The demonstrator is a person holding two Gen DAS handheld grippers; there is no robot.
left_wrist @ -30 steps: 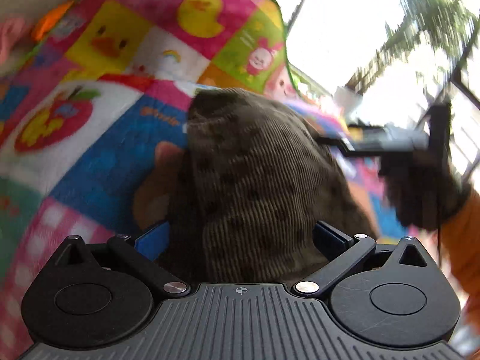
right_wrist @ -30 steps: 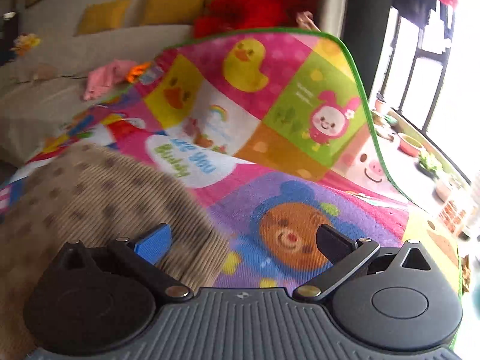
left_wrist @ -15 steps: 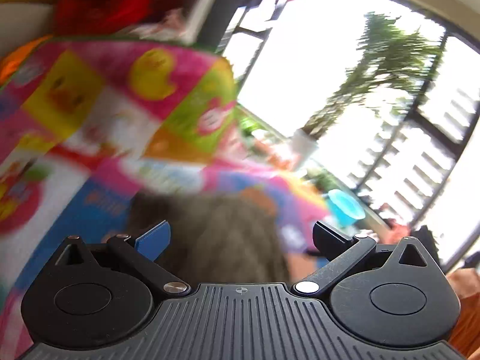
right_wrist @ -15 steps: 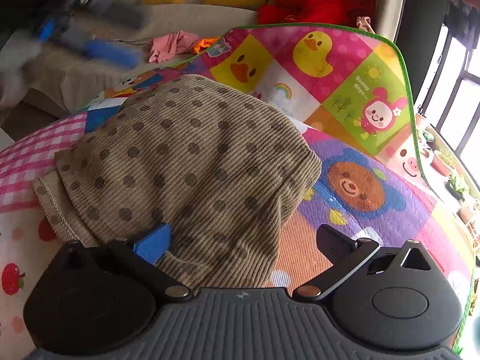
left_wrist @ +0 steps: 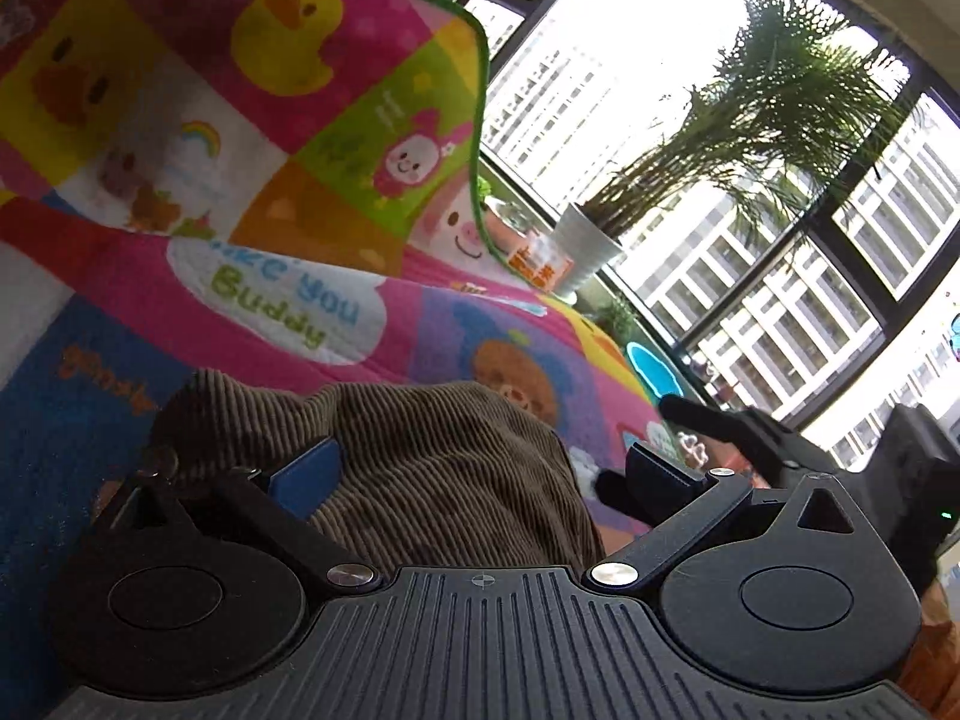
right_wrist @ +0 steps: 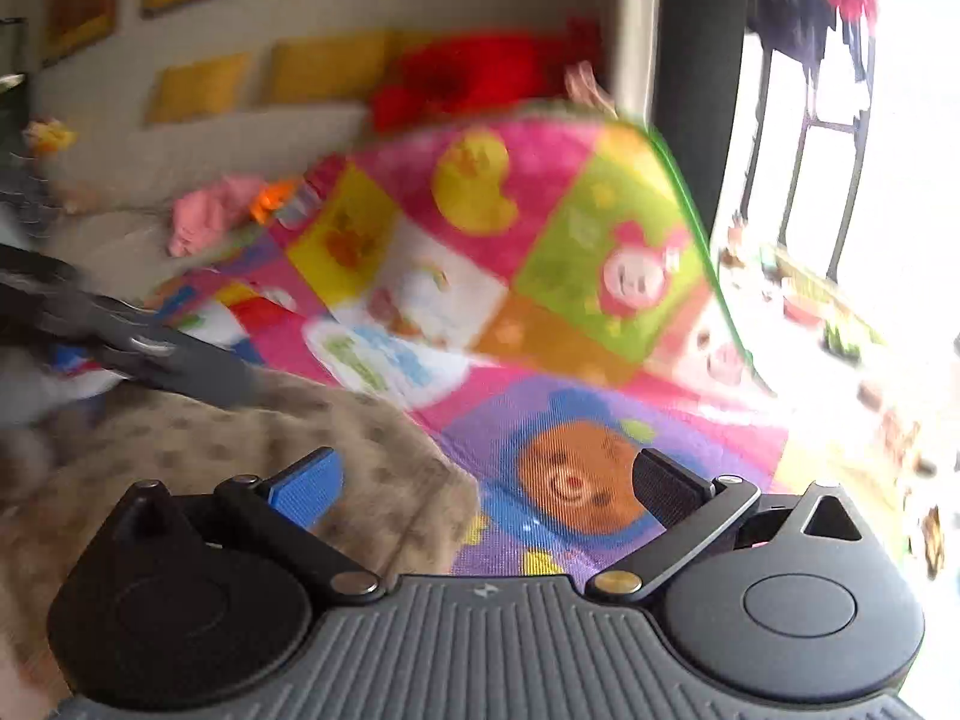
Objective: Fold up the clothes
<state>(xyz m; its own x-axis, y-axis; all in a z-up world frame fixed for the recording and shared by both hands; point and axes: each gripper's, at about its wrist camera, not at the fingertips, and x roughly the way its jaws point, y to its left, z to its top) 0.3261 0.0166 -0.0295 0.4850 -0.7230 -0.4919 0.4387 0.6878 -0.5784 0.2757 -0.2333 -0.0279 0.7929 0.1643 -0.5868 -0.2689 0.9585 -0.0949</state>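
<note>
Corduroy, brown and dotted, makes up the small garment [left_wrist: 432, 468] that lies bunched on the bright patchwork play mat with cartoon animals [left_wrist: 252, 192], filling the 12 o'clock space just ahead of the left claw [left_wrist: 480, 471]. That claw's jaws stand wide apart with the cloth heaped between them; its blue-padded finger [left_wrist: 303, 477] rests against the ribbed fabric at 10 o'clock, while the black one sits just off the garment's edge at 2 o'clock. Whether the cloth is pinched anywhere I cannot tell. In the right wrist view, which is blurred, the same garment [right_wrist: 252, 456] spreads from 9 to 11 o'clock, and the right claw [right_wrist: 489, 492] is likewise spread apart, gripping nothing, its blue finger over the cloth's edge and its black finger over the mat's brown bear patch [right_wrist: 576, 480]. The other tool's dark arm crosses at 9 o'clock above the garment. Beyond the mat, at 12 o'clock, a beige sofa with yellow cushions [right_wrist: 198, 87] carries a red heap [right_wrist: 474, 75] and a pink cloth [right_wrist: 210, 219]. In the left view a potted palm in a white pot [left_wrist: 591, 243] stands by the window at 1 o'clock.
</note>
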